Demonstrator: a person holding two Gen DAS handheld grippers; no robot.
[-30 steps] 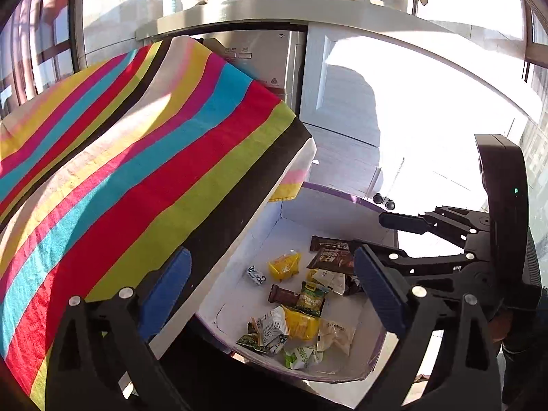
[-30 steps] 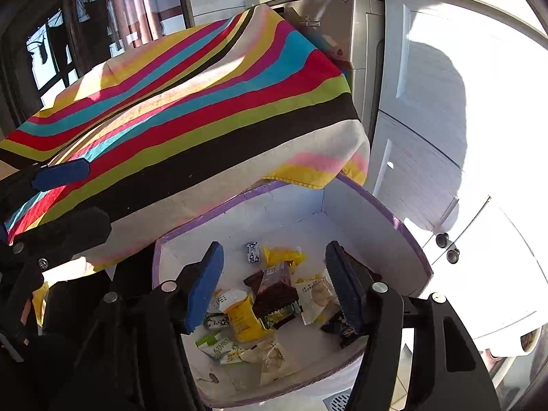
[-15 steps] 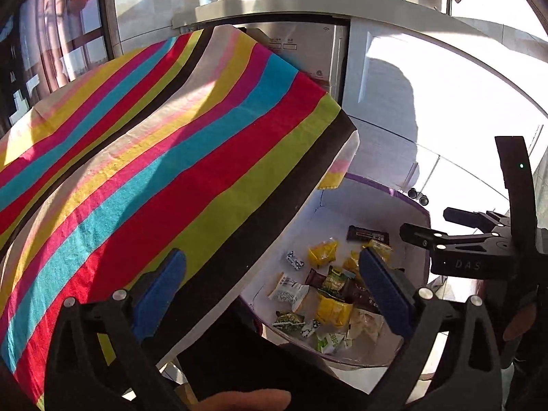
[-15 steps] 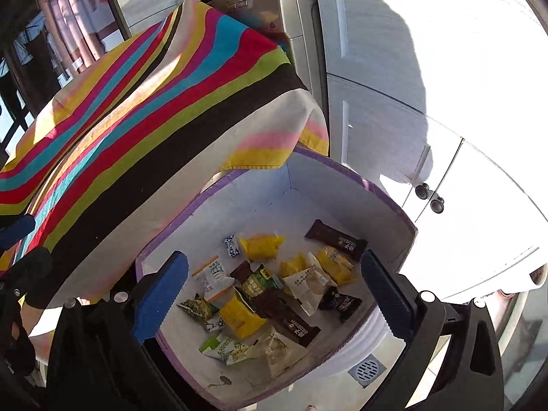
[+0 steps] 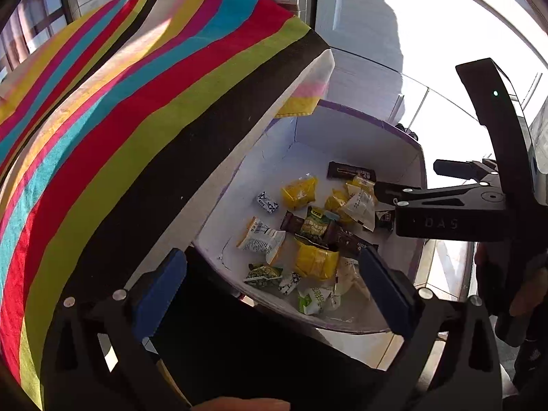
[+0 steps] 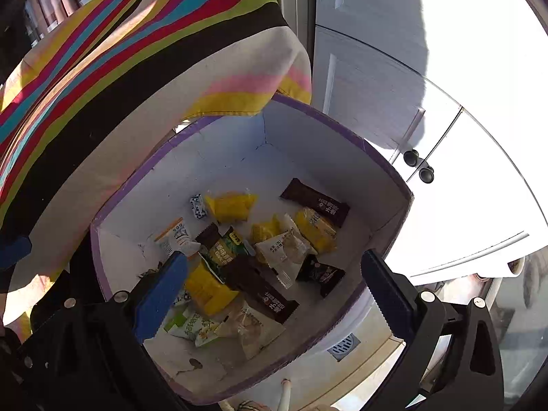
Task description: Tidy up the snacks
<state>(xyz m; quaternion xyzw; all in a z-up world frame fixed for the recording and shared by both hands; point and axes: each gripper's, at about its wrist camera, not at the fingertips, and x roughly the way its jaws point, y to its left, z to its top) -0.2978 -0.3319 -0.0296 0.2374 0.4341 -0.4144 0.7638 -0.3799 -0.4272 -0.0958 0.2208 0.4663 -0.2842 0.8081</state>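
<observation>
Snack packets in a white box

Left gripper and right gripper both hang released, holding nothing, above the box beside a striped cloth.

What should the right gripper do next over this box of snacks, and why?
Probably lower the right gripper straight into the purple-rimmed box toward the yellow snack packet between its fingers. Both grippers are open and empty, the snacks lie loose in a jumble, and the left gripper hangs farther back over the rim.
</observation>
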